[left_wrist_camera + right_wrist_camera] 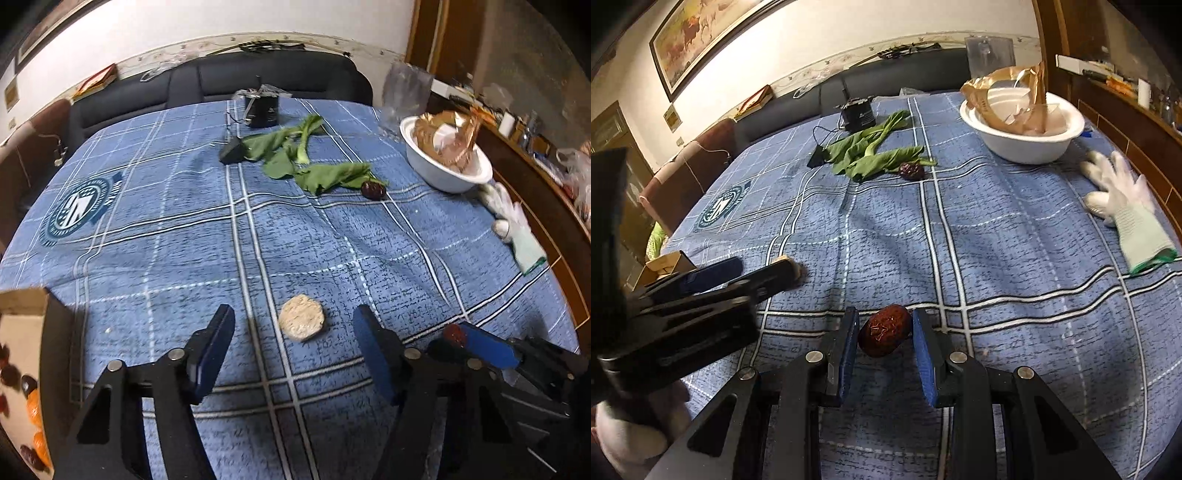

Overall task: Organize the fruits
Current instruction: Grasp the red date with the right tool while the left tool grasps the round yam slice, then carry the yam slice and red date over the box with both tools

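Since my right fingers (885,334) pinch the wrinkled dark red jujube (884,335) at its sides, its long axis running 1 to 7 o'clock, I turn to my left fingers (294,345), half open and empty, with the round beige biscuit (302,322) on the blue plaid desk (166,236) just ahead at 12 o'clock.

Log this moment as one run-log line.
right gripper: jaws closed on red date | left gripper: jaws open around flat cake, not gripping | second date: loose by greens
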Demonstrator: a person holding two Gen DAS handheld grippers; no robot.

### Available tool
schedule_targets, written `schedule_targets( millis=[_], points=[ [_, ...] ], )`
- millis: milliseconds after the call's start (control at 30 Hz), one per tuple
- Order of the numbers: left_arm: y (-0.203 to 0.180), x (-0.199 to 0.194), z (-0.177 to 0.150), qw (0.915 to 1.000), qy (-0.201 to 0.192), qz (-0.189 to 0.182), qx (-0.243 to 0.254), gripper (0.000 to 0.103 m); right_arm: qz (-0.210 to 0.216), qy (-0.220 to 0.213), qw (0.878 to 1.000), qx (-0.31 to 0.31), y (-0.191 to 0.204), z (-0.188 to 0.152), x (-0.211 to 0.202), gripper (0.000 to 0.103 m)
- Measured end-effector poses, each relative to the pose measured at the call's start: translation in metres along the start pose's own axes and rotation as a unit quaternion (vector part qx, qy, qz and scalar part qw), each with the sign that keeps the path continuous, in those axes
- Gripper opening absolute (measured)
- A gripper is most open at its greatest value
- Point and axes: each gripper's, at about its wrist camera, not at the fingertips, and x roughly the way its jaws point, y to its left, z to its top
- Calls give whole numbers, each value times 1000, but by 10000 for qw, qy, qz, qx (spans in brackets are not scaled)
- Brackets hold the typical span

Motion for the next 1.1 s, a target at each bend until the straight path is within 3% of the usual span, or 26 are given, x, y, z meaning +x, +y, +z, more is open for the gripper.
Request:
schedule_targets(
  millis=[100, 200, 433, 633, 800, 1100],
  points=[
    [-1, 9, -2, 10000, 69, 10, 40, 48, -16, 55, 10000, -29, 1, 0, 4, 32],
    [-1, 9, -2, 9999, 65, 34, 94, 26, -11, 67, 9999, -80, 3, 0, 5, 32],
    [10, -16, -8, 9995, -8, -136, -271, 26, 5, -52, 9999, -102, 4, 2, 1, 31],
    [21, -58, -24, 9973, -288, -324, -599, 26, 620, -150, 9980, 47, 3, 2, -7, 31],
    [27, -91, -45, 9958, -571, -183, -685, 26, 757, -257, 9968, -60, 14, -1, -11, 32],
    [53, -136, -83, 9921, -802, 115, -953, 26, 562, -302, 9978, -166, 24, -6, -8, 31]
  ],
)
